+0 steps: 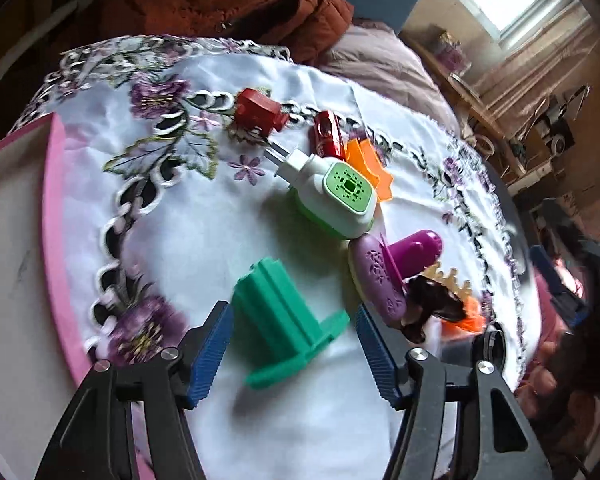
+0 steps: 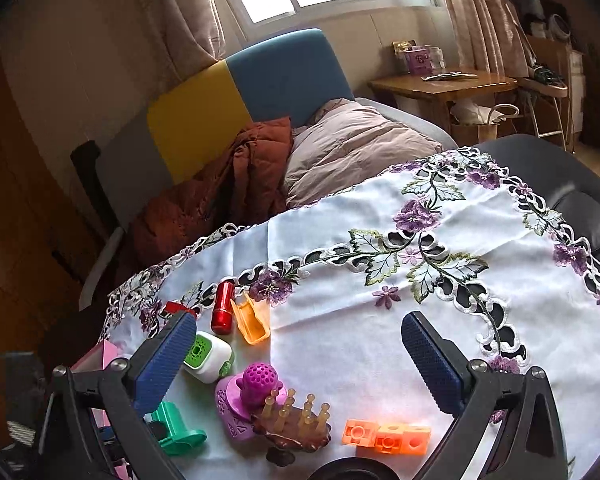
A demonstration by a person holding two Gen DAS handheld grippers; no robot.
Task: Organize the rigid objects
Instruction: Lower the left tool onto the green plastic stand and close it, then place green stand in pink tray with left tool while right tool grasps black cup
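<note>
The left gripper [image 1: 294,350] has its jaws wide apart, one on each side of the green block [image 1: 278,318]. The pads do not press it, so it is not held yet. The block lies on the flowery cloth [image 1: 204,220], at about 7 o'clock from the white and green plug [image 1: 334,196]. The pink tray [image 1: 56,240] waits at 9 o'clock, likely for tidied toys. The right gripper [image 2: 300,364] is also spread open and holds nothing.

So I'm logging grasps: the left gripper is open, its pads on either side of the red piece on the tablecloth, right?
Not the red one. The left wrist view shows the left gripper open around the green piece on the tablecloth.
</note>
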